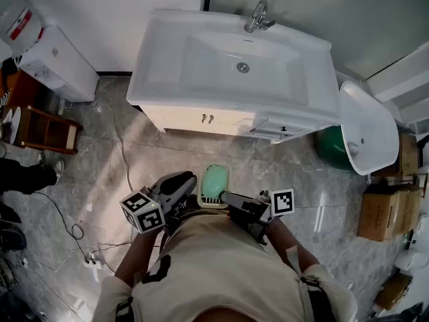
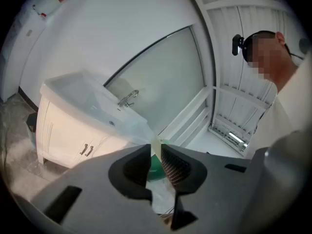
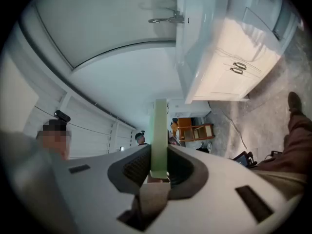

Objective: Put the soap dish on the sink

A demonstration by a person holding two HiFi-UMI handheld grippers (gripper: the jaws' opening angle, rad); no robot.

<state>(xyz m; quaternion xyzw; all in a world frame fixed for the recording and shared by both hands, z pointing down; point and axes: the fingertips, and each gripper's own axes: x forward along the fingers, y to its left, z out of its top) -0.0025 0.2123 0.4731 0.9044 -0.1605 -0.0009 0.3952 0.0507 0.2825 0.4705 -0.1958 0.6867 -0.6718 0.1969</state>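
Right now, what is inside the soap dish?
A green bar of soap lies in the soap dish, filling most of it. The dish floor beneath it is covered.

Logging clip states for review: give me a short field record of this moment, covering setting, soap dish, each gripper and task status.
setting: white vanity sink with faucet
soap dish: pale green soap dish with green soap in it, carried above the floor, short of the sink
left gripper: closed on the dish's thin rim
right gripper: closed on the dish's wall
status: dish not yet on sink
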